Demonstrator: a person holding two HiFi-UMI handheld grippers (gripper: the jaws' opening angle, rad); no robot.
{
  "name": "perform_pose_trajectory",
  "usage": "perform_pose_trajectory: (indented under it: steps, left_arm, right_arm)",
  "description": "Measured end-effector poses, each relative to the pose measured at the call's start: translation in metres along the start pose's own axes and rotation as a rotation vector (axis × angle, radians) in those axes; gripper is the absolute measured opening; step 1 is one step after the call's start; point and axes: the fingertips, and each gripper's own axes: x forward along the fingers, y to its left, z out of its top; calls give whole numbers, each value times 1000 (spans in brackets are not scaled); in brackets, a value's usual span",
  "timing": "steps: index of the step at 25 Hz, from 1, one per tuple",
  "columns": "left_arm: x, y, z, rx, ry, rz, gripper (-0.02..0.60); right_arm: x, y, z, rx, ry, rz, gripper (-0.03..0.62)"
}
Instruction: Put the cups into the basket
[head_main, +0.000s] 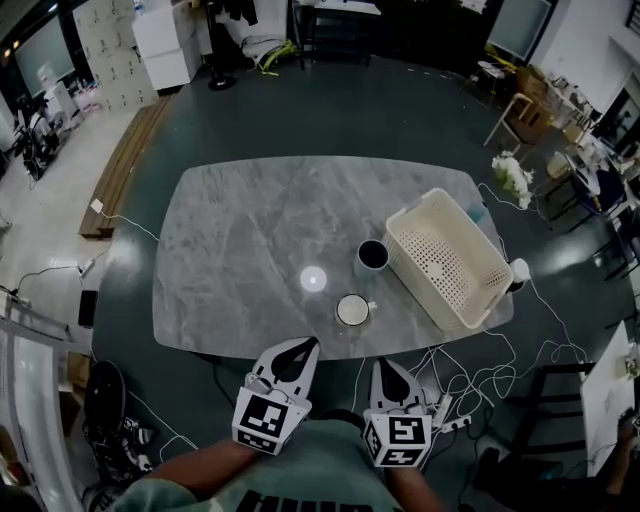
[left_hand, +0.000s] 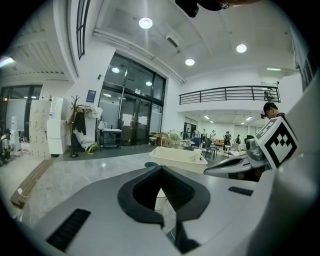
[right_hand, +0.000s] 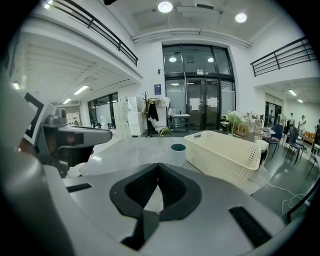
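Note:
On the grey marble table (head_main: 240, 250) a dark cup (head_main: 373, 256) stands against the near-left side of the cream basket (head_main: 445, 260). A white cup (head_main: 353, 310) sits closer to me, near the front edge. Both grippers hover just off that front edge, empty. My left gripper (head_main: 308, 343) is shut and points toward the white cup. My right gripper (head_main: 383, 365) is shut as well. In the left gripper view, the left gripper (left_hand: 160, 169) faces the basket (left_hand: 180, 157). In the right gripper view, the right gripper (right_hand: 158, 165) faces the dark cup (right_hand: 177, 150) and the basket (right_hand: 225, 150).
White cables (head_main: 470, 370) lie tangled on the floor under the table's front right. A wooden chair (head_main: 515, 115) and white flowers (head_main: 513, 175) are beyond the basket. Wooden planks (head_main: 125, 165) lie on the floor to the left.

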Motion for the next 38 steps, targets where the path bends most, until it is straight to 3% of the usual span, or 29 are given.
perform_pose_trajectory:
  steps: [8, 17, 24, 25, 27, 29, 38]
  left_arm:
    - [9, 10, -8, -9, 33, 4, 8]
    - [33, 31, -13, -15, 63, 80, 8]
    - [55, 42, -33, -63, 134, 105, 8]
    - [58, 43, -37, -65, 143, 106, 8]
    - [65, 44, -47, -67, 157, 105, 8]
    - [72, 44, -56, -67, 175, 102, 8]
    - [92, 47, -89, -68, 250, 102, 8]
  right_arm:
    - [18, -2, -10, 5, 44, 3, 14]
    - [55, -19, -27, -17, 103, 69, 14]
    - [85, -14, -47, -30, 157, 143, 17]
    - [90, -13, -50, -28, 161, 148, 27]
    - [99, -10, -55, -18, 171, 164, 132]
    - [107, -6, -60, 1, 180, 183, 196]
    - [139, -10, -85, -7, 196, 188, 301]
